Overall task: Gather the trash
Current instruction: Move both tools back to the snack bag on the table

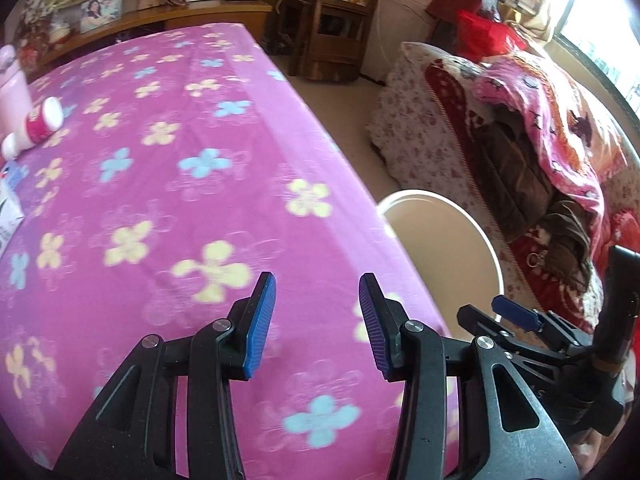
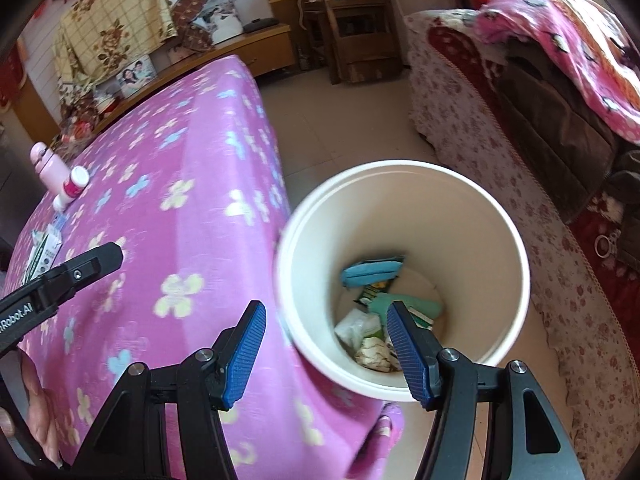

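Observation:
A white round bin (image 2: pixel 472 216) stands on the floor beside the table; inside lie several bits of trash (image 2: pixel 372 272): teal wrappers and crumpled white paper. My right gripper (image 2: pixel 326 350) is open and empty, above the bin's near rim. My left gripper (image 1: pixel 318 320) is open and empty above the pink flowered tablecloth (image 1: pixel 168 184) near the table's right edge. The bin's rim (image 1: pixel 468 216) shows to its right. A small white and pink bottle (image 1: pixel 34 128) lies on its side at the table's far left; it also shows in the right wrist view (image 2: pixel 72 188).
A pink flask (image 2: pixel 50 168) stands behind the bottle. A white carton and papers (image 2: pixel 44 252) lie at the table's left edge. A sofa (image 2: pixel 520 128) with blankets is to the right of the bin. Wooden shelves (image 1: pixel 332 20) stand at the back.

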The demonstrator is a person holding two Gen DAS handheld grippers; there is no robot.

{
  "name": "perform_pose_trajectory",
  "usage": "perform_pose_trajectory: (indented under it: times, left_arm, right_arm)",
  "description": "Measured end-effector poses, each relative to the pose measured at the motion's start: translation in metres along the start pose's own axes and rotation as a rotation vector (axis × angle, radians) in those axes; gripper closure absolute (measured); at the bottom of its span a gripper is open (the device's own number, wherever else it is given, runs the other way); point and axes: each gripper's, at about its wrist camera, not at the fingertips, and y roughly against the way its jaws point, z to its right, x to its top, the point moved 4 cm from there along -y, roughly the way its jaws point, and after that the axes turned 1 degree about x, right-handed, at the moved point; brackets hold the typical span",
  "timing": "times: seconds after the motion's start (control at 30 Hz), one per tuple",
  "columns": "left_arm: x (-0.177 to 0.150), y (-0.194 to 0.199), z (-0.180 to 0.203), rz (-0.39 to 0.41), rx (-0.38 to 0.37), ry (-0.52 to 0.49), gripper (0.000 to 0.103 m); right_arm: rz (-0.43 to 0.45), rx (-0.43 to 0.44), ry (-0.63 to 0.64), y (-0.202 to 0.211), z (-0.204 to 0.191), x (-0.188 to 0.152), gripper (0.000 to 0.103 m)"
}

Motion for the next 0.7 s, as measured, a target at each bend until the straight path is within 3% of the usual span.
perform_pose_trajectory:
  times: [0.6,0.7]
  left_arm:
    - [-0.020,0.053,-0.118,0.068,0.167,0.102,0.062]
    - [-0.024,0.064,-0.141,0.069,0.185,0.114,0.054]
  right_arm:
    - [-0.011,0.114,0.139,-0.013,-0.120,0.007,0.039]
    - [-0.029,0.154,0.175,-0.019,-0.149,0.003,0.039]
